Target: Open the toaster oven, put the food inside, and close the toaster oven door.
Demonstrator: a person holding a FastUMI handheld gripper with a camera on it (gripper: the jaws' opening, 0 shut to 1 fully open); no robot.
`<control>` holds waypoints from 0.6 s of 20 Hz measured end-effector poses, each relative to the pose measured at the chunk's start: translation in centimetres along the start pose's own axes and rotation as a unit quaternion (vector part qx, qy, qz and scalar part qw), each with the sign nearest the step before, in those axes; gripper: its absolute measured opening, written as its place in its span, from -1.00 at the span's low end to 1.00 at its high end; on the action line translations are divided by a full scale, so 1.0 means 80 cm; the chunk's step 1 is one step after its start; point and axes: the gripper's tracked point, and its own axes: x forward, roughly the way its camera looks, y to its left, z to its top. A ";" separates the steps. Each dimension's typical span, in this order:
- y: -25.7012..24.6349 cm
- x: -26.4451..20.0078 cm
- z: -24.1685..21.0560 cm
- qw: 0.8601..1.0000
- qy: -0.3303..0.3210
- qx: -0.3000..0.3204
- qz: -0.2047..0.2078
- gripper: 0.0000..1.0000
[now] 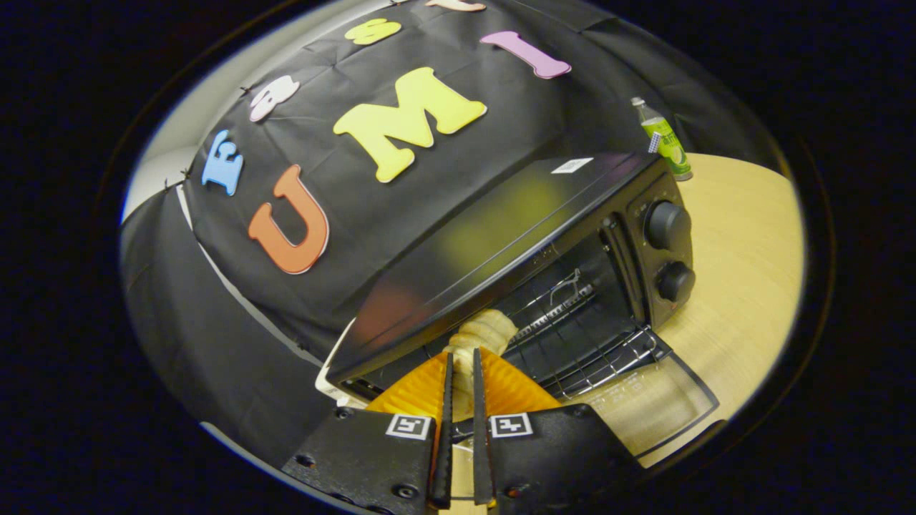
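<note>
A black toaster oven (501, 236) stands on the wooden table, seen tilted, with its glass door (644, 404) folded down flat in front. Inside is a wire rack (594, 343). My gripper (461, 361) is shut on a pale, ridged piece of bread (486, 330), which sticks out past the fingertips at the mouth of the oven, just above the front of the rack. The part of the bread between the fingers is mostly hidden.
Two round knobs (669, 225) sit on the oven's right panel. A green bottle (665, 139) stands on the wooden table (744, 250) behind the oven's right corner. The black cloth wall hangs close behind the oven.
</note>
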 end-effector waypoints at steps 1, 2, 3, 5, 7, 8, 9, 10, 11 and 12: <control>-0.006 0.011 -0.001 1.000 0.000 0.000 -0.006 -0.66; -0.012 0.020 0.000 1.000 -0.002 -0.002 -0.010 -0.66; -0.015 0.027 0.001 1.000 -0.005 -0.004 -0.011 -0.66; -0.019 0.037 0.006 0.999 -0.022 -0.021 -0.016 -0.66; -0.020 0.044 0.010 0.999 -0.037 -0.027 -0.017 -0.66; -0.018 0.048 0.010 0.999 -0.042 -0.032 -0.014 -0.66; -0.019 0.052 0.009 0.998 -0.042 -0.038 -0.017 -0.66; -0.020 0.054 0.006 0.998 -0.044 -0.045 -0.019 -0.66; -0.020 0.056 0.006 0.997 -0.048 -0.052 -0.021 -0.58; -0.022 0.056 0.006 0.997 -0.051 -0.061 -0.026 -0.49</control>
